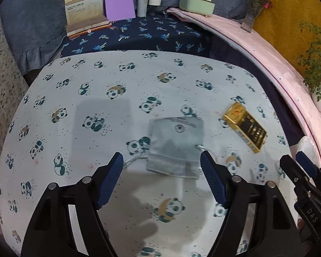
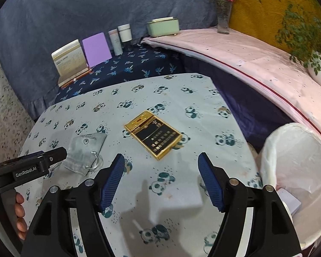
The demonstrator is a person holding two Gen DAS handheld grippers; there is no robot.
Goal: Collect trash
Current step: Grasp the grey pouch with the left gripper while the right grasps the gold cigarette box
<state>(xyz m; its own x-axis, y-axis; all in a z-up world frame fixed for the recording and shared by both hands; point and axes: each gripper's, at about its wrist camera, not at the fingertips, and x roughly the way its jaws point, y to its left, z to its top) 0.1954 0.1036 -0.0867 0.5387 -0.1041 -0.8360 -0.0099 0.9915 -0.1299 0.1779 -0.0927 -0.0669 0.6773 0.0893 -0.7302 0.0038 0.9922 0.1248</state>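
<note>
A grey drawstring pouch (image 1: 175, 145) lies flat on the panda-print tablecloth (image 1: 75, 98). My left gripper (image 1: 161, 156) hangs open just over its near edge, one finger on each side, and the pads are clear of it. To the right lies a gold and black cigarette box (image 1: 245, 126). In the right wrist view that box (image 2: 154, 137) sits just ahead of my open right gripper (image 2: 160, 157), which has nothing between its fingers. The pouch (image 2: 85, 150) shows at left, under the left gripper's fingertip (image 2: 60, 153).
A bin lined with a white bag (image 2: 295, 167) stands at the table's right edge, with a small white box (image 2: 289, 201) inside. Behind the table a dark blue cloth carries books (image 1: 85, 15), a purple card (image 1: 118, 4) and bottles (image 1: 149, 1). A pink ledge (image 2: 235, 51) carries a green box, a vase and a plant pot.
</note>
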